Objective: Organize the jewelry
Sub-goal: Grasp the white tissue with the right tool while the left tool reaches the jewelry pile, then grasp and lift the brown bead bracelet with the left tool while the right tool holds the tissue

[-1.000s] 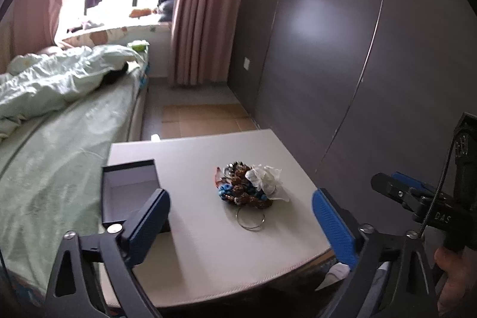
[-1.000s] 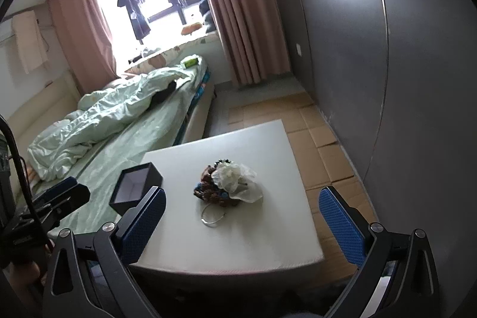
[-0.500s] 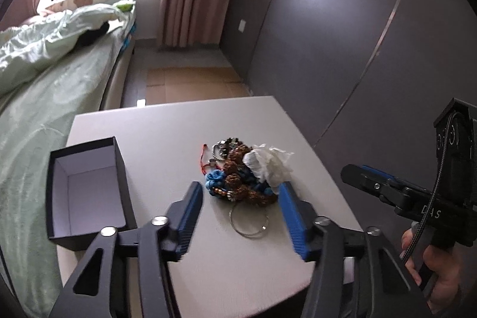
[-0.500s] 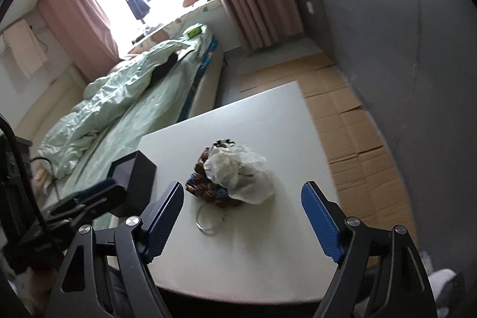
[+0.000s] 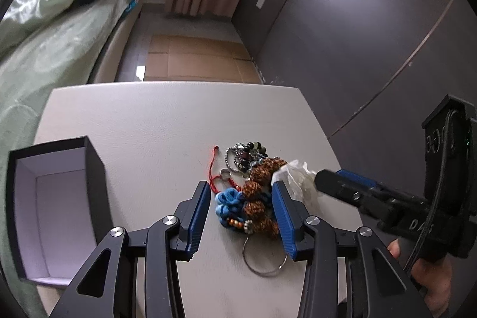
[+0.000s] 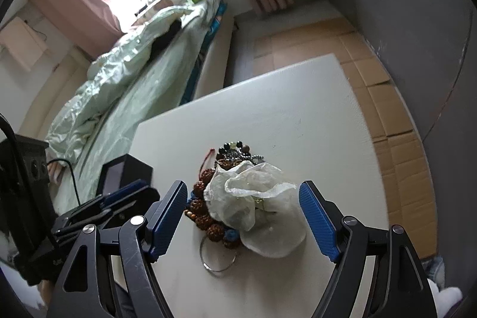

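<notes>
Left wrist view: the left claw (image 5: pixel 243 216) stands released, its pads flanking the jewelry pile (image 5: pixel 249 192) on the table (image 5: pixel 155 121), beside the open box (image 5: pixel 56 204).

Right wrist view: the right claw (image 6: pixel 243 221) stands released around the white pouch (image 6: pixel 253 207) atop the pile.

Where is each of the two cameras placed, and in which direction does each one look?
Left wrist view: sits on the left gripper, looks forward and down at the jewelry pile between its fingers; the open box, the right gripper and a hand show.
Right wrist view: sits on the right gripper, looks down at the white pouch on the pile; the left gripper shows at left.
Both share the pile, metal ring, box, table and bed.
</notes>
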### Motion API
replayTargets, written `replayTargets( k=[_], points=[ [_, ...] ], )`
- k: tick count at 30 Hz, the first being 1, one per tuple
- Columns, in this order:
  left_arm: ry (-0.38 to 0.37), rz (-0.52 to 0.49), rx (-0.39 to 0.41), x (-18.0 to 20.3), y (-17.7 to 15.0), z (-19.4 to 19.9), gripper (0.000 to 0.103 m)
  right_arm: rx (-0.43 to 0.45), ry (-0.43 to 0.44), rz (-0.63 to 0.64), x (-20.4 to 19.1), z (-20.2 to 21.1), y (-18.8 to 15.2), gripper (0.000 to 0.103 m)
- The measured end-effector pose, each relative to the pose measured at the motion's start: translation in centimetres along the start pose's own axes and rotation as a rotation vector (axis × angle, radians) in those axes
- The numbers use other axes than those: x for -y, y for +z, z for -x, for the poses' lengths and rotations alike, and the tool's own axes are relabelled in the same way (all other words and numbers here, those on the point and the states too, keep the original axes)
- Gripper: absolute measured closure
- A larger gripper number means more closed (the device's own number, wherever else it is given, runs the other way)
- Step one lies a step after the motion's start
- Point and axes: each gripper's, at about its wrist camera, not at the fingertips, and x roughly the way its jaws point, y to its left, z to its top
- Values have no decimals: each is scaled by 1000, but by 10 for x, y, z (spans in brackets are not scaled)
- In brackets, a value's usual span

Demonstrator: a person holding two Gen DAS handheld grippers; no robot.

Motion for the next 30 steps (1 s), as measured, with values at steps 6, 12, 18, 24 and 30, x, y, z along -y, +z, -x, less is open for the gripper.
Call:
replayTargets(
  k=[6,12,18,24,30],
  points=[
    [-36,49,-46,-8,9,-18,58,-93,3,-45,10,-32,5,93],
    [-61,26,-75,-1,7,-34,58,7,25,-92,19,-6,8,99],
    [-52,-51,-109,16,-3,-48,58,103,18,-138,23,21,10,99],
    [52,-133,-101,28,-9,-51,72,155,3,-155,25,35,12,99],
    [95,-145,-107,27,-11,-50,81,176,12,-151,20,41,13,99]
  ],
)
